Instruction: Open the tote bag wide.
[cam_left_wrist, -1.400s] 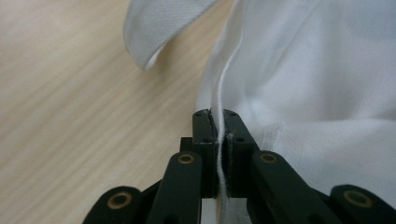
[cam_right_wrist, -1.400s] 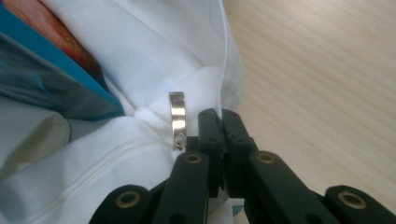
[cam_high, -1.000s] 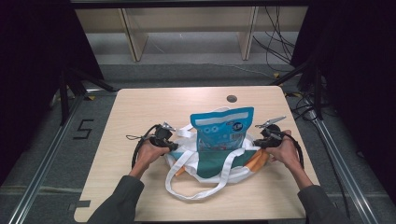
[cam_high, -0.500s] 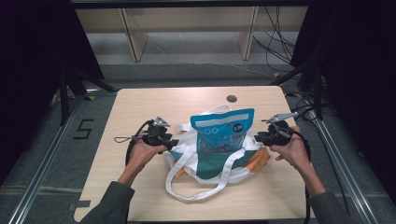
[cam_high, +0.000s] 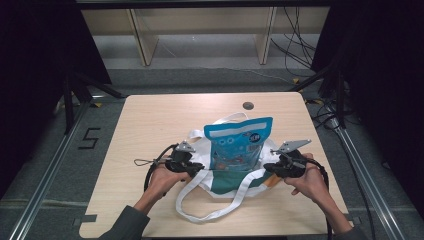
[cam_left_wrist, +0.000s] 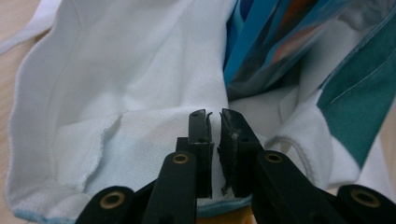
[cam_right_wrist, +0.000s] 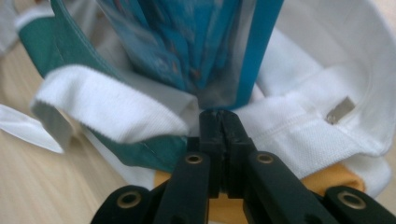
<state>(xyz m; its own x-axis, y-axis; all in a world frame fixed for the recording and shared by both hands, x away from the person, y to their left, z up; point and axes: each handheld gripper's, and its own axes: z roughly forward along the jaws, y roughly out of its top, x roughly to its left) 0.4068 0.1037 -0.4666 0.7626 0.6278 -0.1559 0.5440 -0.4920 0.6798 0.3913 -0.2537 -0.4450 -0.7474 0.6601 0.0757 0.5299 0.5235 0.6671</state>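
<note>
A white tote bag (cam_high: 197, 141) with a teal panel (cam_high: 227, 181) lies on the table, and a blue snack pouch (cam_high: 238, 142) stands upright in its mouth. My left gripper (cam_high: 186, 163) is shut on the bag's white rim (cam_left_wrist: 154, 140) at the left of the pouch (cam_left_wrist: 261, 42). My right gripper (cam_high: 281, 169) is shut on the rim (cam_right_wrist: 289, 126) at the right, just below the pouch's edge (cam_right_wrist: 201, 42). Both pairs of jaws pinch fabric, with the left gripper (cam_left_wrist: 213, 116) and the right gripper (cam_right_wrist: 219, 117) each closed on cloth.
The bag's long white strap (cam_high: 210, 212) loops toward the table's near edge. Something orange (cam_right_wrist: 327, 179) lies under the bag at the right. A dark round hole (cam_high: 248, 105) sits in the wooden tabletop (cam_high: 150, 120) at the back. A small metal tag (cam_right_wrist: 343, 109) is on the rim.
Both grippers have drawn toward the person with the bag's rim in them, and the left one has come back inward. The pouch has stayed upright in place and shows more.
</note>
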